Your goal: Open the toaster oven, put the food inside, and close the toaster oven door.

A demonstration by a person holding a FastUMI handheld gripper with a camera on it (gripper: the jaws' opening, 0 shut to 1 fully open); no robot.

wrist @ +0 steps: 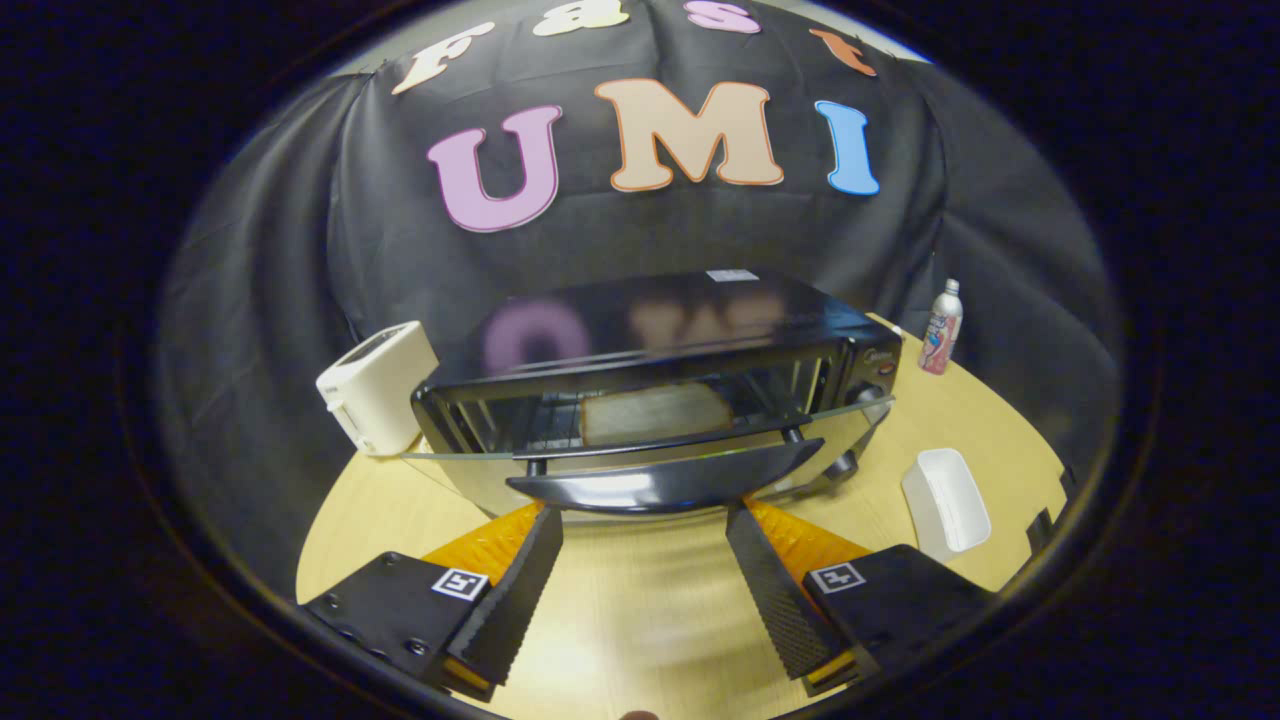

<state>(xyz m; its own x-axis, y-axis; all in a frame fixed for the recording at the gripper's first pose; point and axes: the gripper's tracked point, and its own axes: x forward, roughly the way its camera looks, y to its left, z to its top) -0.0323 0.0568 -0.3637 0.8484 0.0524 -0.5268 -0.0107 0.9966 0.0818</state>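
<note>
Two fingers (645,515) spread apart under the toaster oven's (660,395) half-open door handle (665,485), bread (655,413) inside; labels unreadable.

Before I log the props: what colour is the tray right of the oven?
White. The tray shows best in the gripper view, on the table beyond the open gripper.

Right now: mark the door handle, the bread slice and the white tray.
door handle (665,483), gripper view, middle of the bar
bread slice (655,412), gripper view, centre of its top face
white tray (946,500), gripper view, inside floor
</note>
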